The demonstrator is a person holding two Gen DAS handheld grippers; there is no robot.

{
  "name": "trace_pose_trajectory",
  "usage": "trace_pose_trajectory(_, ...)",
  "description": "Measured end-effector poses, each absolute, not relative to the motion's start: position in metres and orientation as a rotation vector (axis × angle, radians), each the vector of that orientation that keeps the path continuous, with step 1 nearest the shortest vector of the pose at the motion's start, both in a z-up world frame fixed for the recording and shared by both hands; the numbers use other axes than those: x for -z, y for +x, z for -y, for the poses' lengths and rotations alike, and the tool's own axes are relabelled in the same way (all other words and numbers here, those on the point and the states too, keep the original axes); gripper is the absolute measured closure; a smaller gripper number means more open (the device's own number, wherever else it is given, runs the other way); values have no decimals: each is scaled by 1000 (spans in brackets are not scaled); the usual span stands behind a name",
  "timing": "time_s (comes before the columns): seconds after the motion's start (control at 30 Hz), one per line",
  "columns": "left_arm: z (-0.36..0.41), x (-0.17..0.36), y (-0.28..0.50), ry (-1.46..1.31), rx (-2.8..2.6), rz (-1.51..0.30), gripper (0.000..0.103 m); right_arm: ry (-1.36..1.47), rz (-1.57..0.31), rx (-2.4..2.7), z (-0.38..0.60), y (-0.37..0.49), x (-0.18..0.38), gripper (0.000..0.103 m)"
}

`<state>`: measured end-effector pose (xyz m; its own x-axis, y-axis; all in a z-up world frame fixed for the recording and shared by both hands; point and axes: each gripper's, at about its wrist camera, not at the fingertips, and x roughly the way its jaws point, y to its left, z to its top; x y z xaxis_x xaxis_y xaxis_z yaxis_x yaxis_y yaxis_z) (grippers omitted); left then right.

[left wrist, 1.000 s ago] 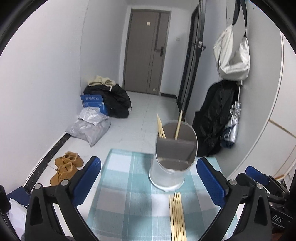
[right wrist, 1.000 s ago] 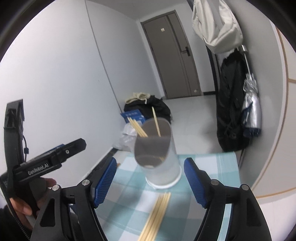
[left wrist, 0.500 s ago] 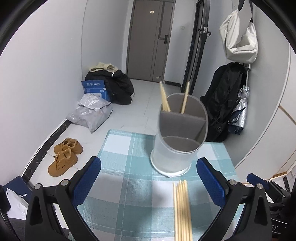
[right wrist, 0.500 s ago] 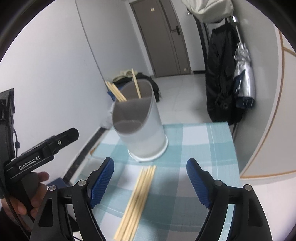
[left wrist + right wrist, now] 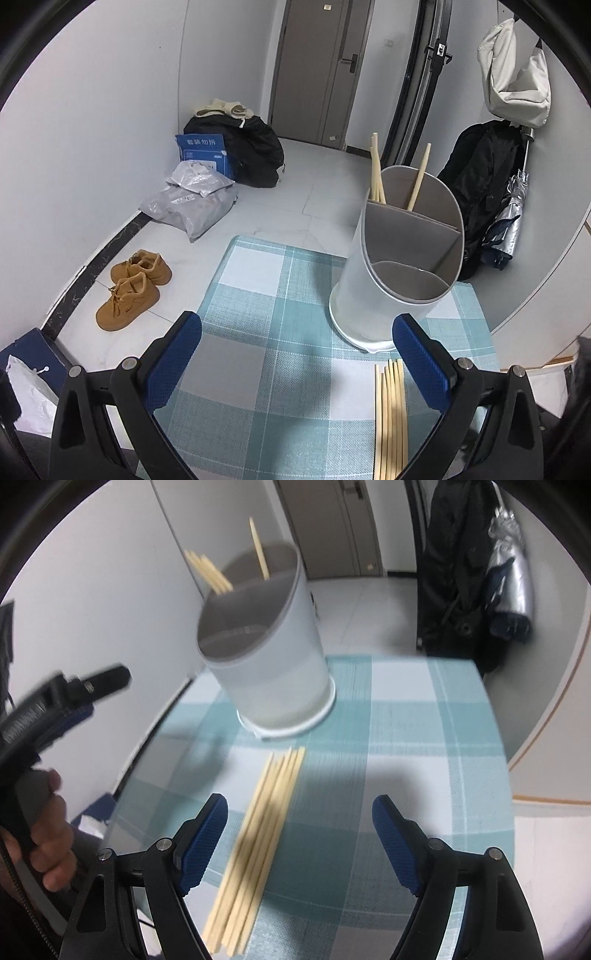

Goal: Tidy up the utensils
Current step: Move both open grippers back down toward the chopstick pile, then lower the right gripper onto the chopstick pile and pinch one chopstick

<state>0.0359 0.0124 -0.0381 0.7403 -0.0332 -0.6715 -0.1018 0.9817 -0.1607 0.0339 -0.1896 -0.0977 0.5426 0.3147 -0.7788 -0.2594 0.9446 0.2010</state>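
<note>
Item 1: loose chopsticks (image 5: 258,842), approx. seven, pale bamboo, thin, lying flat side by side on counter w/ teal-and-white check cloth (image 5: 424,738). Long axis runs from near edge toward the holder, far tips just short of its base, not touching. Near ends cut off by frame in both views; right wrist view motion-blurred, so exact count uncertain.

Item 2: utensil holder (image 5: 391,288), white cylinder, slanted rim, grey partitioned interior, upright on cloth. Back compartment holds more chopsticks (image 5: 376,173) leaning left, plus one (image 5: 419,177) leaning right; lower ends hidden by divider.

Item 3: right gripper (image 5: 299,834), blue pads, jaws wide apart, nothing clamped; bundle lies below, nearer the left pad.

Item 4: left gripper (image 5: 295,362), jaws wide apart, nothing between them.
</note>
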Motion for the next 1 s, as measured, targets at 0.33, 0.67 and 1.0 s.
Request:
trace_pose_trajectory(0.33, -34, 44, 47, -240, -60, -796, 1, -67, -1082, -318, 164, 61, 131, 75)
trace_pose_trajectory(0.67, -36, 46, 46, -192, -74, -785, 1, -128, -1108, -296, 143, 63, 136, 79)
trace_pose_trajectory(1.0, -46, 45, 49, -228, -76, -794, 1, -186, -1131, -230, 137, 62, 138, 80)
